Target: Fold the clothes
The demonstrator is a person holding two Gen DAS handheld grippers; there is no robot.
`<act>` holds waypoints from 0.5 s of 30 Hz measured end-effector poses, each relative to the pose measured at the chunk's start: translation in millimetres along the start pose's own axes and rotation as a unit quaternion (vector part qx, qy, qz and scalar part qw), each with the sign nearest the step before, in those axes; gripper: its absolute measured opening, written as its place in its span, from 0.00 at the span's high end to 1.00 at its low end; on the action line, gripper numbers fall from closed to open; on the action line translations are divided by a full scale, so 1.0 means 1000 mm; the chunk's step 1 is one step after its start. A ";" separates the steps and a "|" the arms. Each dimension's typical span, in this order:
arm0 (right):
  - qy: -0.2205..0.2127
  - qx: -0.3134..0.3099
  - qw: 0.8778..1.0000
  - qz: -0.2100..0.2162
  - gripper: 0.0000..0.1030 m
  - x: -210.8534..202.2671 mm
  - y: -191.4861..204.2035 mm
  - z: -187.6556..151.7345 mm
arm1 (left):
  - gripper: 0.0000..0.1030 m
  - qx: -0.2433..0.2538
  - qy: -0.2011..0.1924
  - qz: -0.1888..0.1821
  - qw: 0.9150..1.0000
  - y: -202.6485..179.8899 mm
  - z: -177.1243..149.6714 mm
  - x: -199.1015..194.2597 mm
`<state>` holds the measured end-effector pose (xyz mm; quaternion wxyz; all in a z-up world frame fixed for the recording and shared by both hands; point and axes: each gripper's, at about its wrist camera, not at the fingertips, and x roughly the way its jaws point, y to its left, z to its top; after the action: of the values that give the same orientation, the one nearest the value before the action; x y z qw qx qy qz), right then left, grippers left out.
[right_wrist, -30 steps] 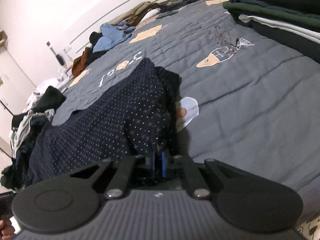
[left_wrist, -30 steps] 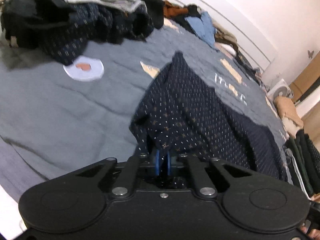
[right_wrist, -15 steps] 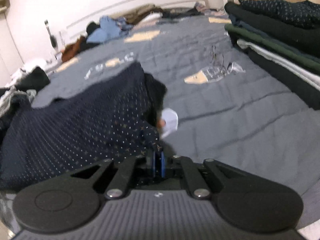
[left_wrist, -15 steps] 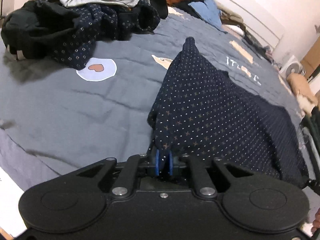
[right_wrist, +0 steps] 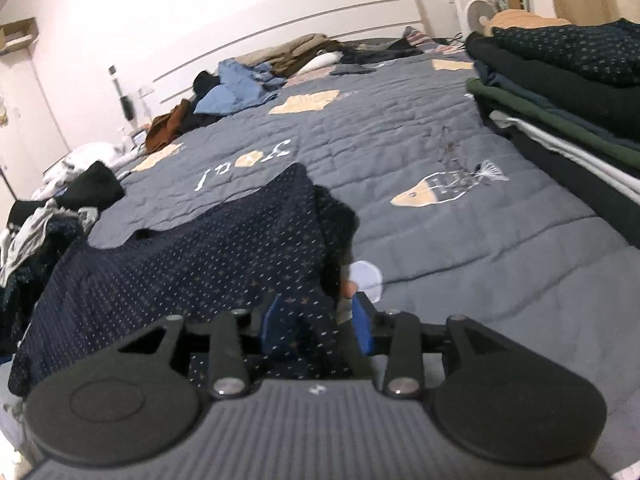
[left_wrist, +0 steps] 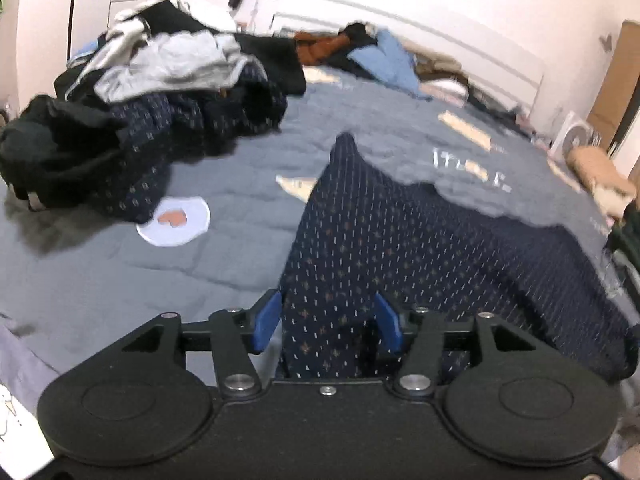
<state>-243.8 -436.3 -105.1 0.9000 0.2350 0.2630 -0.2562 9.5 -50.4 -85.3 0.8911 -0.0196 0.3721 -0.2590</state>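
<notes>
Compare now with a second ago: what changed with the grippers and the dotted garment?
Both grippers let go. The left gripper and right gripper, pinched shut on the navy dotted garment a second ago, are opening; the cloth still lies between the blue pads but is no longer clamped. The garment stays spread on the grey quilt, and the unfolded pile and folded stack stay put.

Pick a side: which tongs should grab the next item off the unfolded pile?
Left, likely. The unfolded pile sits just beyond the left tongs; both tongs are opening off the navy garment.
</notes>
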 end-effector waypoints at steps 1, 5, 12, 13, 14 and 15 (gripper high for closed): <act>0.003 -0.003 1.000 0.001 0.61 0.003 0.003 -0.001 | 0.50 0.001 0.008 0.000 1.000 -0.001 -0.002 0.004; 0.012 -0.004 1.000 0.007 0.61 0.018 0.008 -0.007 | 0.85 -0.001 0.037 0.003 0.999 0.003 -0.009 0.016; -0.005 0.050 0.999 0.007 0.96 0.018 -0.003 -0.009 | 0.93 -0.036 0.013 -0.020 0.999 0.025 0.004 -0.008; -0.014 0.053 0.998 0.004 0.96 0.015 -0.005 -0.007 | 0.93 -0.039 0.005 -0.025 0.999 0.028 0.008 -0.014; -0.019 0.061 0.998 0.008 0.96 0.013 -0.007 -0.005 | 0.93 -0.039 0.004 -0.028 0.999 0.029 0.010 -0.016; -0.020 0.064 0.998 0.013 0.96 0.011 -0.008 -0.004 | 0.93 -0.037 0.008 -0.027 0.999 0.029 0.010 -0.015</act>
<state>-241.4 -443.9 -117.2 0.8915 0.2905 0.2244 -0.2656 19.9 -19.7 -74.7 0.8793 -0.0611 0.3880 -0.2694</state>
